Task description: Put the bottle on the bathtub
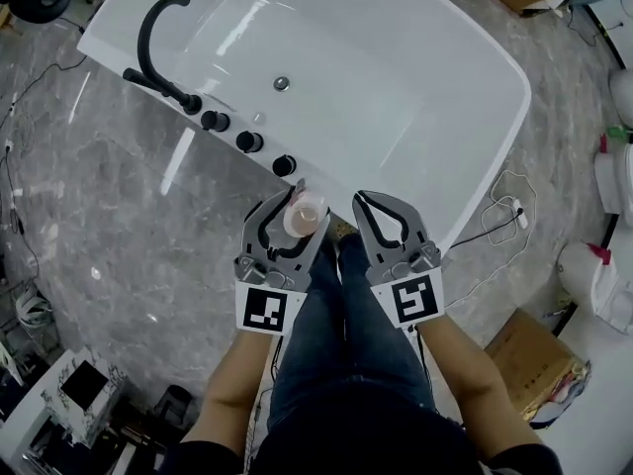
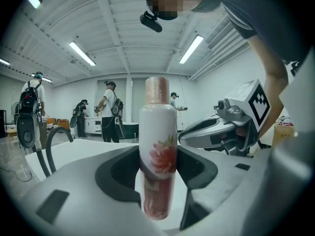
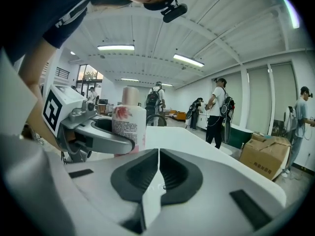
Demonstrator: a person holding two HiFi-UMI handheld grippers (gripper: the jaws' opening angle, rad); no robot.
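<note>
White floral bottle (image 2: 157,151) clamped upright in left gripper (image 1: 297,214), near bathtub (image 1: 514,97) rim, likely for placement; right gripper (image 3: 158,154) closed, empty, alongside.

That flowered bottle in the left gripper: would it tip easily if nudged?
The bottle is tall and narrow, so it would probably tip easily. Its round body would likely roll once down. Its glossy surface looks slippery.

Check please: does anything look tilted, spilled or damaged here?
Nothing stands out. The bottle stands upright in the left gripper jaws beside the bathtub, no spill shows, and the right gripper is shut and empty.
</note>
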